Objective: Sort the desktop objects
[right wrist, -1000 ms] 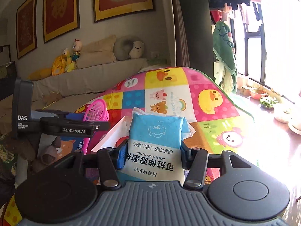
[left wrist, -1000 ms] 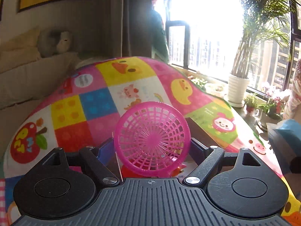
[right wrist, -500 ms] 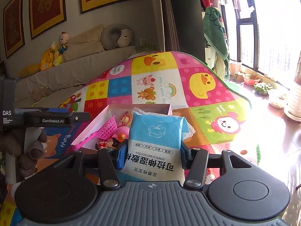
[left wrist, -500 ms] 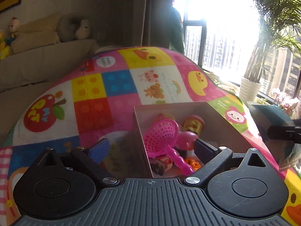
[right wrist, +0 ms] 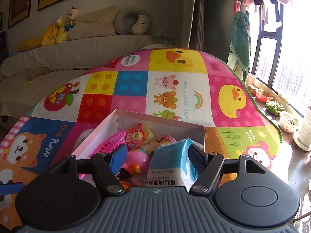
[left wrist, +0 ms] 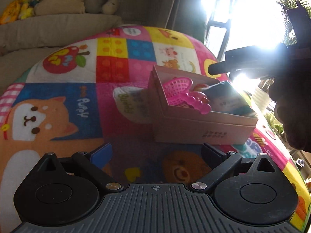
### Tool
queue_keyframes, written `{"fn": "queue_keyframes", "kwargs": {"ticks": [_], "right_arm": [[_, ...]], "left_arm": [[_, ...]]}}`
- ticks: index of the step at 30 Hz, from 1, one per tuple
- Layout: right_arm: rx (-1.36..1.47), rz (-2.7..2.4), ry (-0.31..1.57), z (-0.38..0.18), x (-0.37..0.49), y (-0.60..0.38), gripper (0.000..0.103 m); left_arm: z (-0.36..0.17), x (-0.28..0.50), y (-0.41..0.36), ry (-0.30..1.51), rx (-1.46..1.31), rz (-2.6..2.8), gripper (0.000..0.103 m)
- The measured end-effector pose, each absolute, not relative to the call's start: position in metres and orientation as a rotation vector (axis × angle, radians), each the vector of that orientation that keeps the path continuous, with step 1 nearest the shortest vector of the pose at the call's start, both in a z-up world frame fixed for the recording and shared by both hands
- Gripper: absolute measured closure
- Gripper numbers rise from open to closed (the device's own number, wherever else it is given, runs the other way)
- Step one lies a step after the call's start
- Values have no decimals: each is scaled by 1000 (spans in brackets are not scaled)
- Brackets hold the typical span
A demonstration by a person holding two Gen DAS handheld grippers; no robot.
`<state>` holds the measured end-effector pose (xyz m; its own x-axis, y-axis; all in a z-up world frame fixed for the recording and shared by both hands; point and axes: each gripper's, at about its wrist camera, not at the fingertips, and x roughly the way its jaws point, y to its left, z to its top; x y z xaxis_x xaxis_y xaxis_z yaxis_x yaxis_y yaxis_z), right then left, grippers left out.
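Note:
A pink cardboard box (left wrist: 204, 132) stands on the colourful play mat (left wrist: 116, 62). In it lie a pink plastic strainer (left wrist: 178, 91), small toys and a blue-and-white wet-wipes pack (left wrist: 229, 99). My left gripper (left wrist: 155, 153) is open and empty, low over the mat in front of the box. In the right wrist view my right gripper (right wrist: 157, 153) is open above the box (right wrist: 159, 119). The wipes pack (right wrist: 171, 165) lies tilted between its fingers, resting on the toys, with a toy camera (right wrist: 139, 136) and the strainer (right wrist: 112, 143) beside it.
A beige sofa (right wrist: 77, 44) with plush toys and cushions stands behind the mat. Potted plants (right wrist: 276, 106) and a bright window are at the right. The right gripper and the hand holding it (left wrist: 272, 64) hang above the box's right end.
My left gripper let go of the pink strainer into the box and drew back. My right gripper moved over the box and opened; the wipes pack now rests in the box.

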<state>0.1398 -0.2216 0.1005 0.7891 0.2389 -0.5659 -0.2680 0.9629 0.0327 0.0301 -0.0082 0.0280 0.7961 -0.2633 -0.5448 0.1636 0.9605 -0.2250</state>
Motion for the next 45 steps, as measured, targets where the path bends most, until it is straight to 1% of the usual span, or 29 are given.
{"fn": "queue_keyframes", "kwargs": {"ticks": [4,5,7,9,11,12,14,18,22,26,28,29,30,31,34,36,38,42,45], "right_arm": [[5,331,710,107,181,-200,53],[-10,324,730,104,190,-193,59],[-48,315,799,93,212,-177,68],[-67,310,870,81,227,-166,83],[-70,300,916,72,234,-161,93],[-62,297,916,72,235,-161,95],[-35,292,895,77,235,-163,95],[24,242,792,93,234,-172,95],[106,184,732,90,232,-186,93],[96,159,701,86,219,-202,93],[98,174,692,88,205,-214,91],[101,183,689,89,197,-221,86],[102,184,683,90,186,-228,79],[103,187,674,90,174,-236,76],[106,212,656,90,132,-257,54],[99,231,652,84,99,-265,16],[76,234,642,72,66,-268,0],[-94,210,648,39,20,-249,0],[-154,212,682,17,8,-235,0]], "left_arm": [[25,29,2,595,-221,-234,2],[24,29,3,592,-228,-234,2],[24,27,7,583,-244,-238,2],[25,27,10,577,-264,-246,2],[25,27,12,575,-276,-254,2],[24,27,13,574,-280,-257,2],[25,26,15,570,-286,-262,2],[26,25,15,563,-288,-262,2],[24,25,15,565,-280,-245,2],[23,26,15,567,-266,-238,1],[22,26,13,567,-249,-235,1],[21,26,12,569,-240,-234,1],[20,26,10,572,-231,-233,1],[20,26,9,574,-221,-232,1],[18,25,3,578,-181,-221,0],[18,24,-3,589,-141,-207,0],[15,21,-10,606,-92,-181,0],[11,12,-21,639,-24,-112,0],[7,12,-26,704,14,-50,0]]}}
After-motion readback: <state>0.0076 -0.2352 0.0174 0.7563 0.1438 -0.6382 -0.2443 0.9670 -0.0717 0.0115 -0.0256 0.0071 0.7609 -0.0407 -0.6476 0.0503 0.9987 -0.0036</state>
